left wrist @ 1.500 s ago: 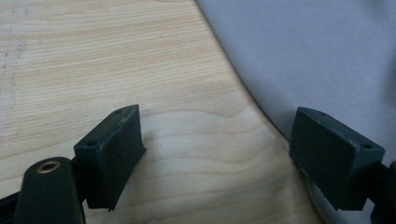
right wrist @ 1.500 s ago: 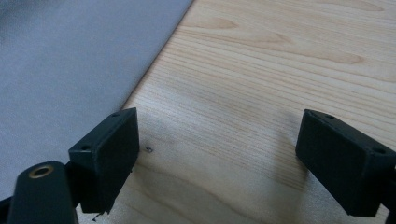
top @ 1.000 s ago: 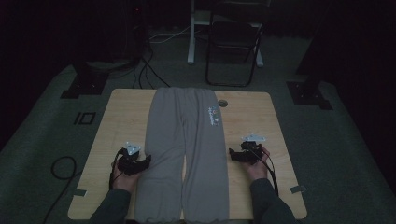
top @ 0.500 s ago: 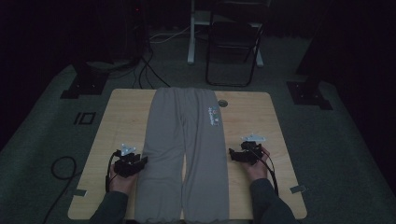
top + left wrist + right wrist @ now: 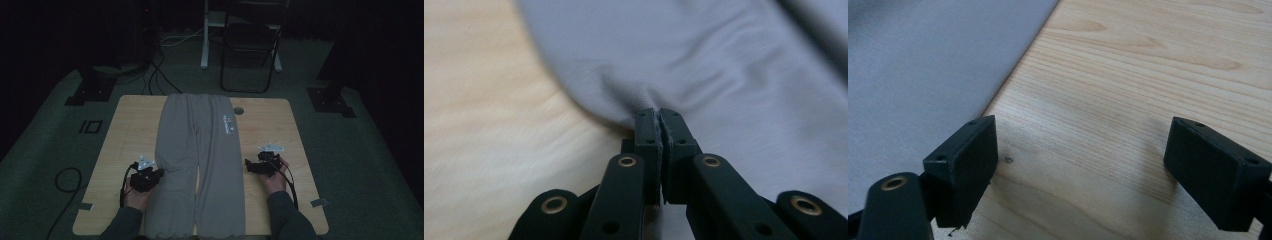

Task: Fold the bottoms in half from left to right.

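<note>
Grey sweatpants (image 5: 200, 165) spread lengthwise down the middle of the wooden counter (image 5: 125, 135), left gripper (image 5: 658, 117) just clenched, fingers pinching the pants' left edge, right gripper (image 5: 1078, 165) beside the pants' right edge, fingers spread wide over bare wood, grasping nothing

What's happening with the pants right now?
Left hand-held gripper just closed, pinching pants edge. Right hand-held gripper open over table, beside pants. Nothing in the way.
</note>
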Available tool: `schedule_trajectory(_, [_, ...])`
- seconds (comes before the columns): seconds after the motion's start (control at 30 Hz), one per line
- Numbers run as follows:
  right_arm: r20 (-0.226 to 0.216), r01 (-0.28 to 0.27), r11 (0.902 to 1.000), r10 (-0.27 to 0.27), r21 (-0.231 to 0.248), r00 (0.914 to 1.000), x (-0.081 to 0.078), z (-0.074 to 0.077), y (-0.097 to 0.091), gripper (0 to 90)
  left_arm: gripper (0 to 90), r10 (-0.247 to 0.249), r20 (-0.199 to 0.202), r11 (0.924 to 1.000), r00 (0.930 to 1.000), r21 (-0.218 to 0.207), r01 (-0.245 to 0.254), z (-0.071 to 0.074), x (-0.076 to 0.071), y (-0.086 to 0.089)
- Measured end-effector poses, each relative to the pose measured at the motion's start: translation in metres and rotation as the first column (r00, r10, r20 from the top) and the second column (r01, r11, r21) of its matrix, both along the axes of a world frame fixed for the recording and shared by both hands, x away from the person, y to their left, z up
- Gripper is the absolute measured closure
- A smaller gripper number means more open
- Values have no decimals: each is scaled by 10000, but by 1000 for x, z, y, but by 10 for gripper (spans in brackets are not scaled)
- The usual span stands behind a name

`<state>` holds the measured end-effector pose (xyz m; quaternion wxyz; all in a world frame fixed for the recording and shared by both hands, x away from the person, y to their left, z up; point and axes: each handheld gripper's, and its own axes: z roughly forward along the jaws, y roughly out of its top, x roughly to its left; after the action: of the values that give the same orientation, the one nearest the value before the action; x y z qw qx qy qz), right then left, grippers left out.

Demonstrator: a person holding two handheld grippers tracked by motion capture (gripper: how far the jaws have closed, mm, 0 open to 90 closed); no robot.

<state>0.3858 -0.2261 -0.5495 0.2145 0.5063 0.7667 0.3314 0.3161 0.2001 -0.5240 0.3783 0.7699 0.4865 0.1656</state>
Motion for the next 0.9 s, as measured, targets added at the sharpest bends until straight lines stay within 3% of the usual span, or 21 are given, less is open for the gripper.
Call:
schedule_trajectory(0.13, [14,-44,10000,44,-3,10000,0,0,0,143,879,-463,286,9979,9985,-440,476,15,6,-17])
schedule_trajectory(0.27, [7,-43,10000,43,2,10000,0,0,0,143,879,-1070,540,9936,9928,-291,1087,27,12,-38])
schedule_trajectory(0.4, [31,-185,9998,185,17,9998,0,0,0,147,878,-1701,831,9847,9819,-239,1726,40,19,-62])
schedule_trajectory(0.5, [36,-202,9998,202,27,9998,0,0,0,147,879,-2335,1018,9720,9670,-27,2350,50,26,-85])
schedule_trajectory(0.53, [36,-202,9998,202,27,9998,0,0,0,147,879,-2335,1018,9720,9670,-27,2350,50,26,-85])
schedule_trajectory(0.57, [32,-196,9998,196,36,9998,0,0,0,147,879,-2702,1063,9626,9569,100,2707,54,30,-101])
schedule_trajectory(0.6, [33,-196,9998,196,40,9998,0,0,0,148,879,-2832,1064,9589,9532,109,2836,55,31,-108])
schedule_trajectory(0.67, [30,-224,9997,224,36,9997,0,0,0,148,879,-3288,1075,9441,9383,131,3293,59,35,-130])
schedule_trajectory(0.7, [24,-238,9997,238,32,9997,0,0,0,148,879,-3440,1072,9386,9328,109,3449,60,37,-137])
schedule_trajectory(0.73, [24,-238,9997,238,32,9997,0,0,0,148,879,-3440,1072,9386,9328,109,3449,60,37,-137])
schedule_trajectory(0.77, [29,-235,9997,235,33,9997,0,0,0,148,879,-3873,1059,9215,9159,115,3883,60,40,-162])
schedule_trajectory(0.8, [20,-237,9997,237,39,9997,0,0,0,148,880,-4106,1009,9112,9062,73,4120,59,42,-172])
schedule_trajectory(0.9, [7,-246,9997,246,53,9997,1,0,0,149,880,-4599,645,8877,8856,75,4605,48,48,-201])
